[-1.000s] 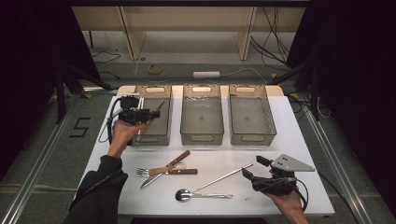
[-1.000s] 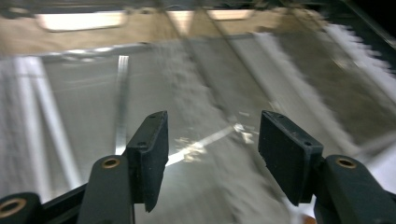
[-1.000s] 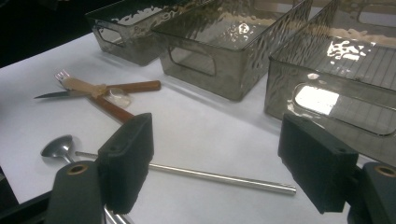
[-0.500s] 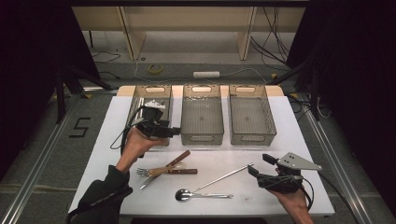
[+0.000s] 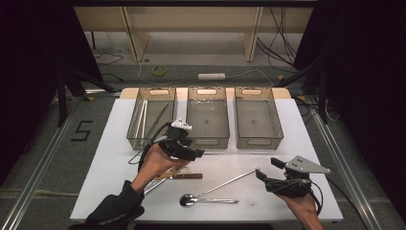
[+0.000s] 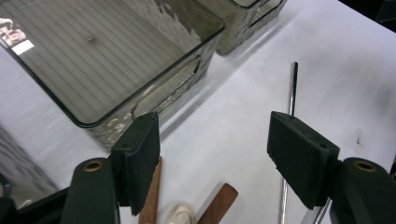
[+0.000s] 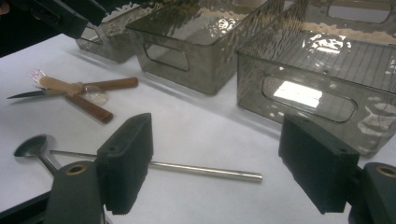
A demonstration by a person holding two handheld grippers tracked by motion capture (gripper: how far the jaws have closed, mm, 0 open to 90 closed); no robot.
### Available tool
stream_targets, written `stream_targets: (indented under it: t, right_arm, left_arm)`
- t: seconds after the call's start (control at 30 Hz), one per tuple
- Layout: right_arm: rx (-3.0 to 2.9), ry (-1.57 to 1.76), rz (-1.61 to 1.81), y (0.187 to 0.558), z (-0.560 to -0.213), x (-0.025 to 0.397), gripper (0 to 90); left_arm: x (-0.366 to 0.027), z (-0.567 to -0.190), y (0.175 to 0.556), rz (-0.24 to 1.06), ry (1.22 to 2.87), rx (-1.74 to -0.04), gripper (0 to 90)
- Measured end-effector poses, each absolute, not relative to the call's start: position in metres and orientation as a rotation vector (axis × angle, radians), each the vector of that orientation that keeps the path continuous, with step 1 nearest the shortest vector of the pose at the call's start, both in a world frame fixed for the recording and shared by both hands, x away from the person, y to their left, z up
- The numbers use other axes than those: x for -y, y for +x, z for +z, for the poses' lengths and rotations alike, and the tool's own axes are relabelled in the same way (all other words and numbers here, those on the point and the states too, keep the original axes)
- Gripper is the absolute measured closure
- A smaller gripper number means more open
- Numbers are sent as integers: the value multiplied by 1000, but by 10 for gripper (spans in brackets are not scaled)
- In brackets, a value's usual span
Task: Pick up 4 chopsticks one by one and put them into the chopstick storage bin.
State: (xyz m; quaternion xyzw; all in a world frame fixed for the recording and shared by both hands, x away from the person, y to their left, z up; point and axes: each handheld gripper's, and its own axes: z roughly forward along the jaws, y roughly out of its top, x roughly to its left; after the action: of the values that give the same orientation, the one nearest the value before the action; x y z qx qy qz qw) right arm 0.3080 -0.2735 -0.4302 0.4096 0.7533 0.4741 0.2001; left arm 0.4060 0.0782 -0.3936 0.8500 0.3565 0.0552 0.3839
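Across the white counter (image 5: 115, 143), three clear smoky bins sit in a row at the far side: left bin (image 5: 139, 136) with thin sticks and a dark long utensil inside, middle bin (image 5: 207, 139), right bin (image 5: 258, 139). Middle and right look bare inside from the high view.

Left gripper (image 5: 184, 152) hangs above the near-left part of the counter, just in front of the gap between left and middle bins, jaws spread wide, nothing between them. In the left gripper view (image 6: 215, 154) its jaws frame bare counter, with the middle bin's (image 6: 154, 70) near corner just beyond.

Right gripper (image 5: 265, 168) is at the near-right of the counter, jaws also spread, holding nothing. In the right gripper view (image 7: 215, 163) the long metal rod (image 7: 196, 170) lies on the counter past the left jaw.

Cutlery pile under the left hand: wooden-handled knife (image 5: 184, 176) and a fork (image 7: 39, 77), crossing each other, touching; wooden handles (image 6: 219, 203) show right below the left gripper's jaws. Can't tell how many pieces are in the pile.

Metal rod (image 5: 230, 183) lies diagonally between the two grippers, far end near the right gripper. Spoon (image 5: 208, 200) lies flat at the near edge, bowl to the left, touching or just beside the rod's near end.
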Motion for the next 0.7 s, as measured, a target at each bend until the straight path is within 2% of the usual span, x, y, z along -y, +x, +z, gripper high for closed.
stream_targets:
  t: [0.7]
  right_arm:
    - [-2211,1089,1260,314,-433,276,272]
  left_arm:
    - [-42,-420,380,127,2256,-817,361]
